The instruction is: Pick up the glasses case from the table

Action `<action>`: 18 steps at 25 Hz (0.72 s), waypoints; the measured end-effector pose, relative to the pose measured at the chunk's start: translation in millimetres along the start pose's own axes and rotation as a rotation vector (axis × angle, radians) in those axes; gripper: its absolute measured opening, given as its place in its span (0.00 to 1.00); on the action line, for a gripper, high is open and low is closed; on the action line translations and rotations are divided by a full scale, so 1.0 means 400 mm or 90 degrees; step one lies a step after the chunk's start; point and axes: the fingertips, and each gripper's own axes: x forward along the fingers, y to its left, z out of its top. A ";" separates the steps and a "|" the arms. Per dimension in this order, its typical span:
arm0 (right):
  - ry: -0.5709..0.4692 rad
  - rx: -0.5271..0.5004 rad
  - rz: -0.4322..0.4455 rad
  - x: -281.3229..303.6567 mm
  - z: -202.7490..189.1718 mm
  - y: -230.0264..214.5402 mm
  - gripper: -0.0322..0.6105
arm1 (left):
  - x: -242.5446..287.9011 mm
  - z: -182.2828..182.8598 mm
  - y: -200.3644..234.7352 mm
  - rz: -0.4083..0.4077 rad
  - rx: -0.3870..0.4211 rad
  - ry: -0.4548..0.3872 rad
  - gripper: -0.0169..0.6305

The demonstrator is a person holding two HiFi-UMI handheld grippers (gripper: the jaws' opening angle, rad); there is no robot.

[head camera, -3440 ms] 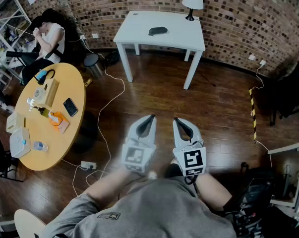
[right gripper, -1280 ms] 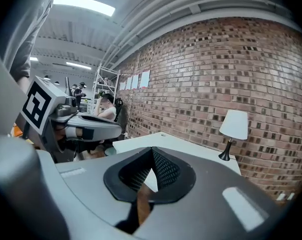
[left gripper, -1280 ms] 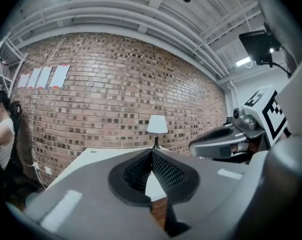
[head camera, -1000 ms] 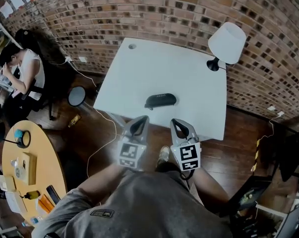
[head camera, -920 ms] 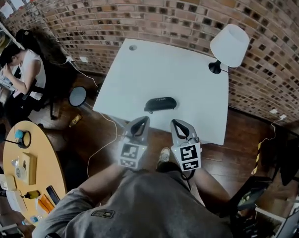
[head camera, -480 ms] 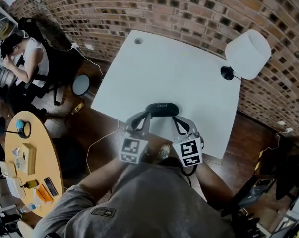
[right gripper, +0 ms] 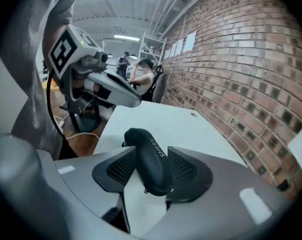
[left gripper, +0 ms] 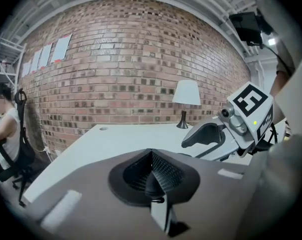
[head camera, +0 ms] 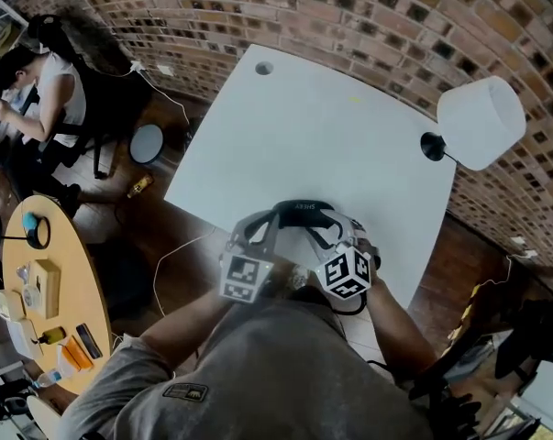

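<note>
The black glasses case lies near the front edge of the white table. In the right gripper view the case sits lengthwise between the jaws of my right gripper. Those jaws are opening and stand on either side of the case without pressing on it. In the head view my right gripper is at the case's right end and my left gripper is at its left end. My left gripper has its pads together with nothing between them, and it points over the tabletop.
A white lamp stands at the table's far right corner by the brick wall. A round yellow table with small items is at the left. A seated person is at the upper left. Cables lie on the wooden floor.
Both grippers have come forward and down from over the floor to the table's front edge. The right gripper's jaws, shut before, now stand apart around the case.
</note>
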 end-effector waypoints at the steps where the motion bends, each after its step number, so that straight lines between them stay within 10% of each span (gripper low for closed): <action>1: 0.017 -0.031 0.019 0.016 -0.011 0.008 0.41 | 0.003 -0.008 0.005 0.002 -0.004 0.005 0.03; 8: 0.111 -0.167 0.133 0.116 -0.060 0.031 0.65 | 0.014 -0.050 0.046 0.022 -0.018 0.033 0.03; 18: 0.183 -0.209 0.249 0.194 -0.099 0.054 0.61 | -0.004 -0.080 0.094 0.056 -0.039 0.047 0.03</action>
